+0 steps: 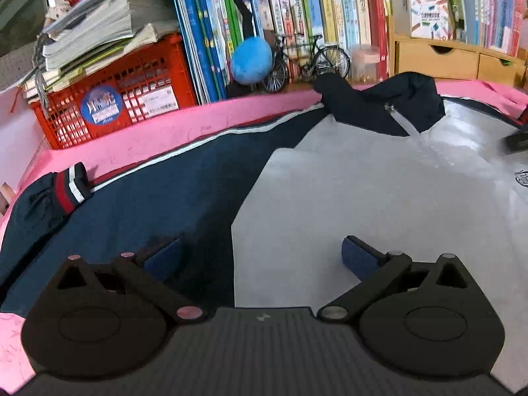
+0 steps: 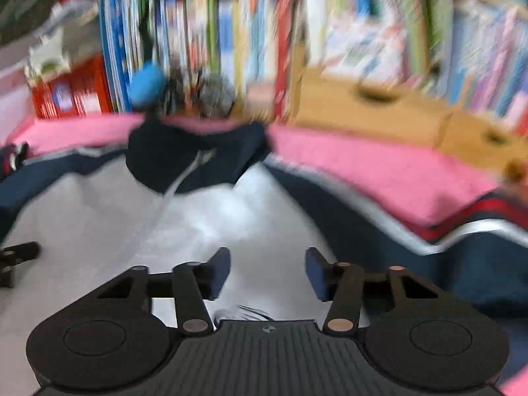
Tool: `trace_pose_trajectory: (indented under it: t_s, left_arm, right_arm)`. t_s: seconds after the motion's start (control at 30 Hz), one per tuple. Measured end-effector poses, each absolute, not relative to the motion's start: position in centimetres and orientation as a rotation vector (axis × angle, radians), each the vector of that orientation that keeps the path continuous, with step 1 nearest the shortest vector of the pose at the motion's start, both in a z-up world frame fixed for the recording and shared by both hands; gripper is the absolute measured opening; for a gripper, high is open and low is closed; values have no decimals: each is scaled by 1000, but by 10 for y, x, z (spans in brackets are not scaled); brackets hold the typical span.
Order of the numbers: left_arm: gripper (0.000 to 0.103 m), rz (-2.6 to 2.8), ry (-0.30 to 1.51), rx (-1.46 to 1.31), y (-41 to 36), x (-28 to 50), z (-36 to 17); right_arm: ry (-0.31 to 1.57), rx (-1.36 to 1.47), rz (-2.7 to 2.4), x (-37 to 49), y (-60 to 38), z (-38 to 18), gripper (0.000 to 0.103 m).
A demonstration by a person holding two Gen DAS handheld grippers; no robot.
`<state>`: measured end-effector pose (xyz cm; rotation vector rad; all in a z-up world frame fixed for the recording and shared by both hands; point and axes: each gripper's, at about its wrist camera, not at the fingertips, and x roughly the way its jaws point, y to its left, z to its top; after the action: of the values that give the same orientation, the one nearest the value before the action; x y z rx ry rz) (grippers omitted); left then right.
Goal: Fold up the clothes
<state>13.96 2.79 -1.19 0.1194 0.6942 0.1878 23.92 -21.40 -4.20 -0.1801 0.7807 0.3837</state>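
A navy and white jacket (image 1: 346,181) lies spread flat on the pink surface (image 1: 148,132), collar (image 1: 382,105) at the far side, left sleeve with its red and white cuff (image 1: 69,188) stretched to the left. My left gripper (image 1: 260,257) is open and empty, low over the seam between navy sleeve and white front. In the blurred right wrist view the jacket (image 2: 231,211) fills the middle, its collar (image 2: 194,155) beyond. My right gripper (image 2: 267,274) is open and empty over the white front. The left gripper's finger shows at the left edge (image 2: 19,252).
Behind the pink surface stand a red crate (image 1: 112,99) under stacked papers, a row of books (image 1: 280,16), a blue ball (image 1: 250,61), a small model bicycle (image 1: 307,61) and a wooden drawer unit (image 1: 455,59). The right sleeve (image 2: 462,257) lies towards the right edge.
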Motion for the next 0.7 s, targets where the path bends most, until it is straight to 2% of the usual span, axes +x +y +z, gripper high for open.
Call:
trace_pose_trajectory:
  t_s: [0.13, 0.2, 0.23, 0.3, 0.37, 0.43, 0.5, 0.7]
  left_arm:
    - [103, 164, 685, 70, 36, 139, -14]
    - [103, 150, 695, 31, 42, 140, -13]
    - [103, 142, 700, 12, 45, 141, -13]
    - [103, 129, 709, -28, 50, 142, -14]
    - [103, 131, 708, -22, 48, 141, -14]
    - [103, 131, 705, -23, 50, 139, -13]
    - [103, 154, 700, -10, 55, 134, -8]
    - [103, 347, 567, 124, 120, 132, 35]
  right_arm:
    - [719, -158, 271, 293, -212, -59, 48]
    - [722, -133, 129, 317, -223, -56, 76]
    - [723, -121, 58, 329, -228, -55, 78]
    - [722, -95, -85, 352, -239, -52, 66]
    - [673, -129, -5, 333, -227, -43, 67]
    - [632, -185, 90, 309, -208, -36, 70]
    - [608, -244, 200, 280, -185, -34, 82]
    - [642, -268, 381, 231, -153, -47, 84]
